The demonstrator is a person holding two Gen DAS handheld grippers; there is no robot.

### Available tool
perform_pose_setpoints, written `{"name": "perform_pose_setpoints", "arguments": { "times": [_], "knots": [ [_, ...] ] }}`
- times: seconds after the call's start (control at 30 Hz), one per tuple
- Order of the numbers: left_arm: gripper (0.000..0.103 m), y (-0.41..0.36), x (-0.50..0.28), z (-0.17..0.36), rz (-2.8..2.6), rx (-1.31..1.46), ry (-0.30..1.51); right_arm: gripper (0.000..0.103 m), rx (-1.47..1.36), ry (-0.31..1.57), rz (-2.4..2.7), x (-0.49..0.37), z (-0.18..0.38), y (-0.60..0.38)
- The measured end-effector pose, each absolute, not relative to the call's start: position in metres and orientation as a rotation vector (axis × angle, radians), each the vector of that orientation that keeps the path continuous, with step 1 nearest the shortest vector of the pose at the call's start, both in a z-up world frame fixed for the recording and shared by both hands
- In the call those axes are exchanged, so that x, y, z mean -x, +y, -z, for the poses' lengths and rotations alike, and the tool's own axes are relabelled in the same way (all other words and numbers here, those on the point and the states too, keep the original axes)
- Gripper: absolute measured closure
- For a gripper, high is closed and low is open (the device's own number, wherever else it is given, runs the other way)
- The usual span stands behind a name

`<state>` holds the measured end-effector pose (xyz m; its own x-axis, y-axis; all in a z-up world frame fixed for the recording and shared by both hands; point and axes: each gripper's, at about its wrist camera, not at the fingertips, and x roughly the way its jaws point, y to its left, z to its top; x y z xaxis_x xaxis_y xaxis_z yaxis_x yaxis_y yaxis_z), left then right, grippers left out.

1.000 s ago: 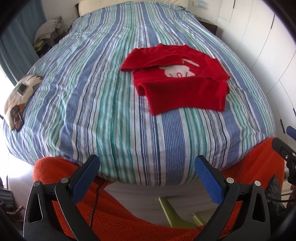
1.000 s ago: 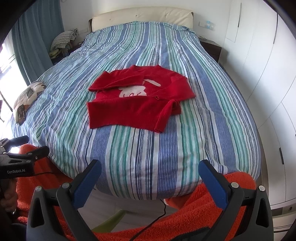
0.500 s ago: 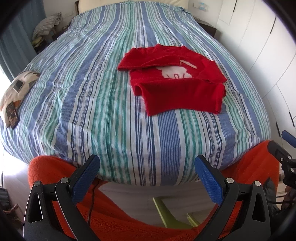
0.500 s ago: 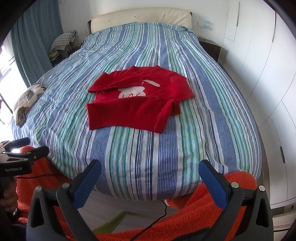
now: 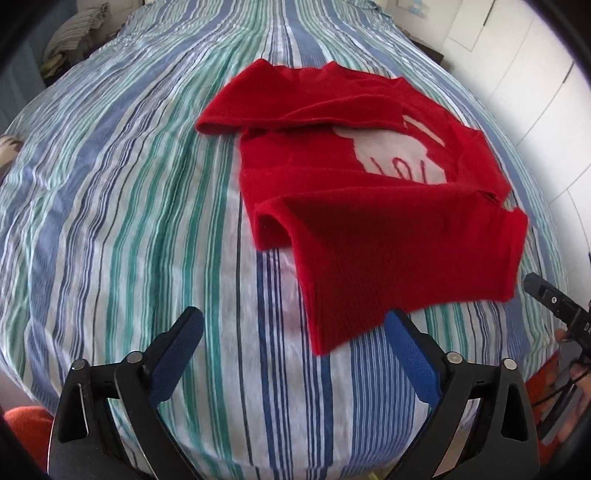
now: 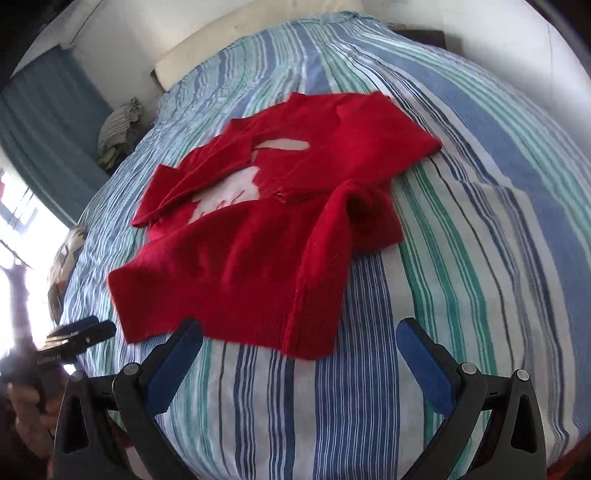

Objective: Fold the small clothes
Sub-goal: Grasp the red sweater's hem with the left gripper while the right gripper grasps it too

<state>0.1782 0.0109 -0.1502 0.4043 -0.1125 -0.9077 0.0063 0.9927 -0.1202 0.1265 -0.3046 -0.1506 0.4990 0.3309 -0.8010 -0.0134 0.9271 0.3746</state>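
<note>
A small red sweater (image 5: pixel 369 229) with a white motif lies partly folded on the striped bed (image 5: pixel 110 221), sleeves laid across the body. My left gripper (image 5: pixel 293 317) hovers just above the sweater's near left hem corner. Its jaws are closing, and the blue pads touch no cloth. In the right wrist view the same sweater (image 6: pixel 258 258) fills the middle. My right gripper (image 6: pixel 299 326) stands open over the near right hem corner, holding nothing. Each gripper shows at the edge of the other's view.
White wardrobe doors (image 5: pixel 535 92) run along the bed's right side. A patterned cushion (image 6: pixel 66 254) lies at the bed's left edge. Folded laundry (image 6: pixel 118 125) sits by a blue curtain (image 6: pixel 44 110) near the headboard (image 6: pixel 258 33). A hand (image 6: pixel 22 410) holds the left gripper's handle.
Both grippers have come forward and down from the foot of the bed to the sweater's near hem. The right view has tilted. The left jaws stand slightly narrower.
</note>
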Motion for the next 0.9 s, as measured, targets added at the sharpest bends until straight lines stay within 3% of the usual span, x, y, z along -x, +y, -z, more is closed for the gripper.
{"name": "perform_pose_setpoints", "arguments": {
  "times": [0.03, 0.07, 0.1, 0.13, 0.17, 0.2, 0.5, 0.73, 0.9],
  "knots": [
    [0.029, 0.010, -0.184, 0.155, 0.074, 0.114, 1.165, 0.001, -0.374, 1.058, -0.211, -0.135, 0.159, -0.305],
    [0.051, 0.010, -0.189, 0.161, 0.079, 0.127, 1.182, 0.005, -0.402, 1.080, -0.222, -0.141, 0.166, -0.305],
    [0.079, 0.011, -0.193, 0.167, 0.088, 0.146, 1.202, 0.021, -0.422, 1.094, -0.238, -0.145, 0.171, -0.303],
    [0.094, 0.012, -0.195, 0.171, 0.107, 0.178, 1.220, 0.036, -0.419, 1.104, -0.238, -0.147, 0.174, -0.303],
    [0.099, 0.014, -0.195, 0.172, 0.124, 0.210, 1.224, 0.071, -0.403, 1.114, -0.230, -0.147, 0.173, -0.302],
    [0.100, 0.017, -0.191, 0.169, 0.125, 0.230, 1.212, 0.096, -0.405, 1.118, -0.228, -0.144, 0.169, -0.304],
    [0.101, 0.045, -0.106, 0.113, 0.323, 0.160, 1.230, 0.096, -0.466, 1.204, -0.397, -0.063, 0.107, -0.325],
    [0.101, 0.041, -0.094, 0.168, 0.183, 0.081, 1.341, 0.096, -0.456, 1.391, -0.253, -0.052, 0.177, -0.319],
    [0.101, 0.034, -0.088, 0.173, 0.114, 0.070, 1.330, 0.096, -0.507, 1.403, -0.158, -0.051, 0.192, -0.328]
  ]
}}
